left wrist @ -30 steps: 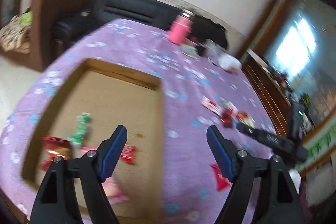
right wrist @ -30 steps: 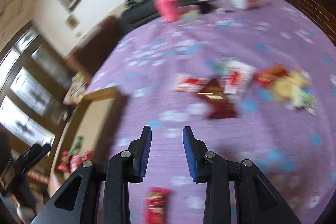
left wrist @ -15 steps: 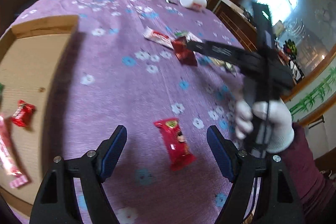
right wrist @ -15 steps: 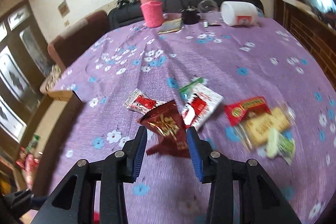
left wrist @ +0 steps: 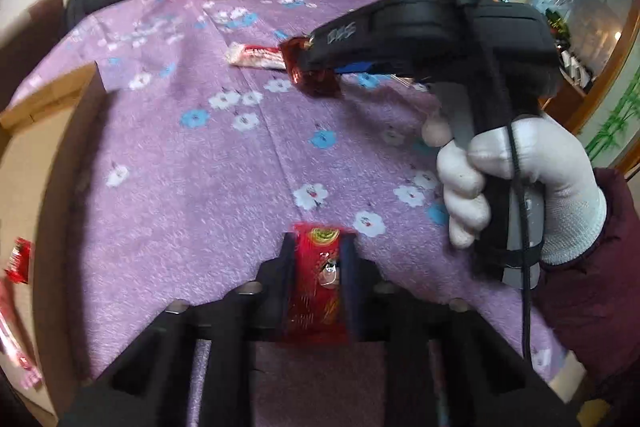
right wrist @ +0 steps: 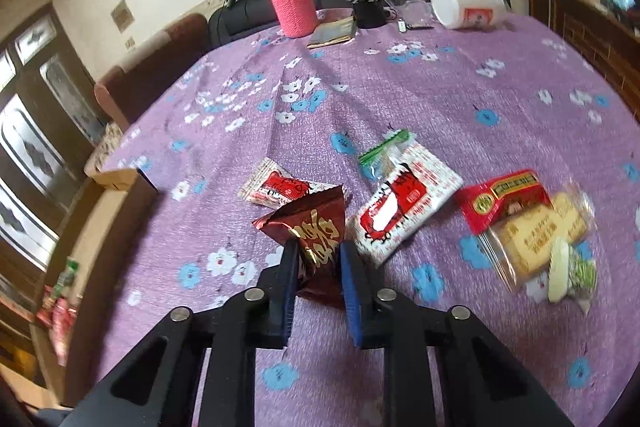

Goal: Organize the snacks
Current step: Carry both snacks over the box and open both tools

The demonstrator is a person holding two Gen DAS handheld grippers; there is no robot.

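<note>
Gripping a glossy red snack packet (left wrist: 318, 283) at 6 o'clock, the left gripper (left wrist: 318, 255) was closed on thin film; slipping in transit was judged possible. The right gripper (right wrist: 320, 259) was clamped on a crinkled dark-brown foil packet (right wrist: 312, 223) at the tabletop's (right wrist: 400, 99) centre. The white-and-red sachet (right wrist: 404, 207) touching it at 3 o'clock could be dragged. The cardboard tray (left wrist: 36, 155) lay at 9 o'clock.

Left gripper (left wrist: 318, 251) clamped on a red snack packet (left wrist: 316, 287) over the purple floral worktop (left wrist: 180, 167); gloved hand (left wrist: 520, 183) holds the right gripper (left wrist: 308, 57) nearby.
</note>
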